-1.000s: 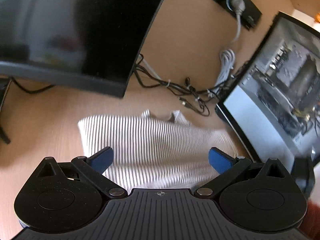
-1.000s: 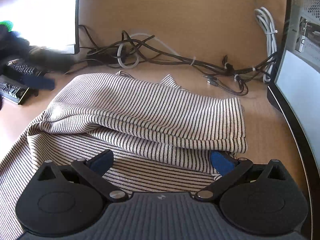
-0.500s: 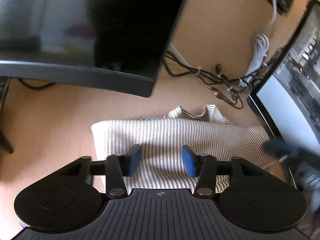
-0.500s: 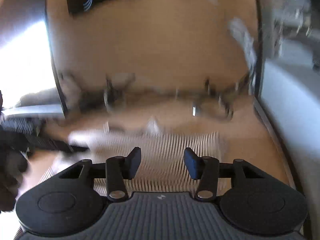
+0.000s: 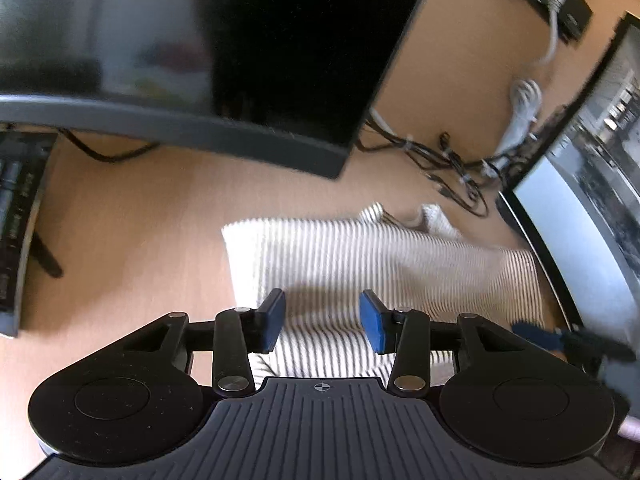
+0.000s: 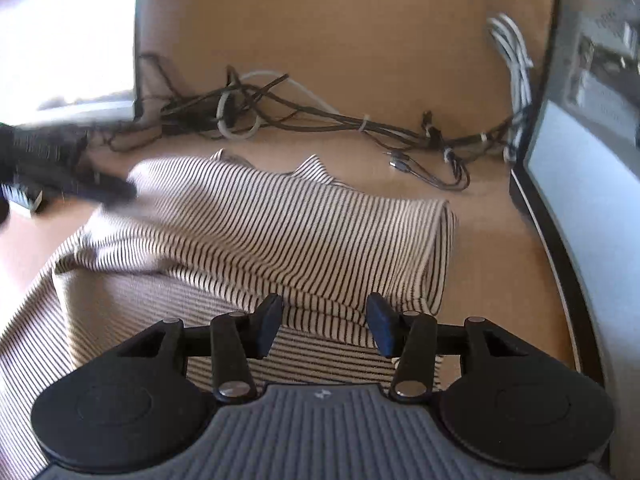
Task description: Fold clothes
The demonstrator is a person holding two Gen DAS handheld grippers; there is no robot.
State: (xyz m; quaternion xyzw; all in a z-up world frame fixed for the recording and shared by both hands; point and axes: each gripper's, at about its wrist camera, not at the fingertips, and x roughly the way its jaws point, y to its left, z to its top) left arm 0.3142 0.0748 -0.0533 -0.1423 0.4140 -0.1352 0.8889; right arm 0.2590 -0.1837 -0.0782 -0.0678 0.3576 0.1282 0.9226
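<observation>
Wooden desk (image 6: 496, 240): one striped garment (image 6: 280, 232), two monitors (image 5: 200, 40).

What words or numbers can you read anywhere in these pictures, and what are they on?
None can be read.
The right-hand monitor shows a picture with fine marks, too blurred to read.
The dark device at the left edge has pale markings, too small and blurred to read.
The left gripper and right gripper each carry only a small emblem on the body, no letters.
The striped garment shows no label.
</observation>
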